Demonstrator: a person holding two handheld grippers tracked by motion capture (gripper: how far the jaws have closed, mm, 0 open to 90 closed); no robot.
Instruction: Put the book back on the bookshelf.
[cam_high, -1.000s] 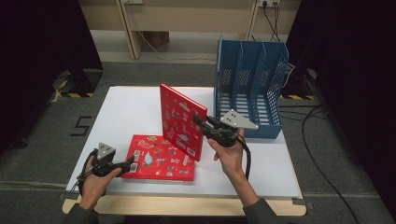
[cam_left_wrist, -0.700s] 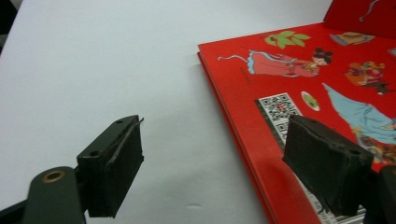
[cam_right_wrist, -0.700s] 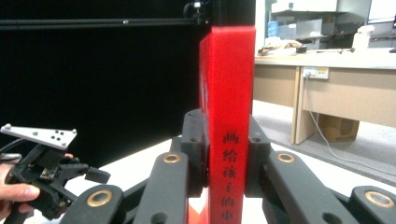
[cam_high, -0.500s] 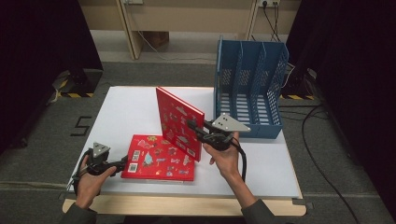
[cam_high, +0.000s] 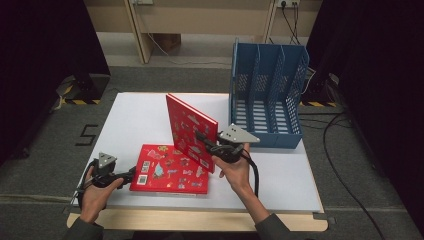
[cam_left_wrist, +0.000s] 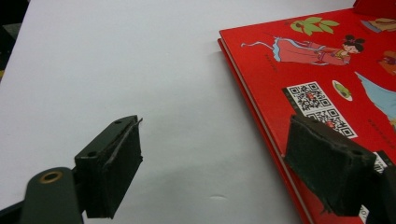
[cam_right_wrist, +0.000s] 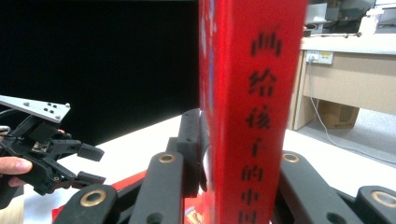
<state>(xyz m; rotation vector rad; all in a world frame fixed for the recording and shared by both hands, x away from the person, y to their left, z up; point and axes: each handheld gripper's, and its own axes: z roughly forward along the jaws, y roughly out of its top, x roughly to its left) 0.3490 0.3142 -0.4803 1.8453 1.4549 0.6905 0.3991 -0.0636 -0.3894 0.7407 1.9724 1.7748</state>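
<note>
Clearly, the right gripper (cam_high: 206, 141) has its 2 jaws clamped on the upright red book (cam_high: 192, 131), one pad on each cover, with the spine facing that gripper's camera (cam_right_wrist: 254, 116). They have just been closing, and the book sits between them. Holding it by the spine edge keeps the book standing on its lower edge, near the middle of the white table (cam_high: 140, 120), probably so it can be carried upright toward a slot of the blue file rack (cam_high: 270, 90) just behind and to the right.

Over on the near left, the left gripper (cam_high: 131, 175) has its jaws standing well apart and holds nothing. One pad (cam_left_wrist: 114, 168) hovers over bare table, the other (cam_left_wrist: 327, 172) over the corner of the second red book (cam_left_wrist: 317, 93), which lies flat in front of the upright one (cam_high: 167, 170). That spacing suggests a readiness to pinch its near-left corner, or to steady it while the other book goes.
</note>
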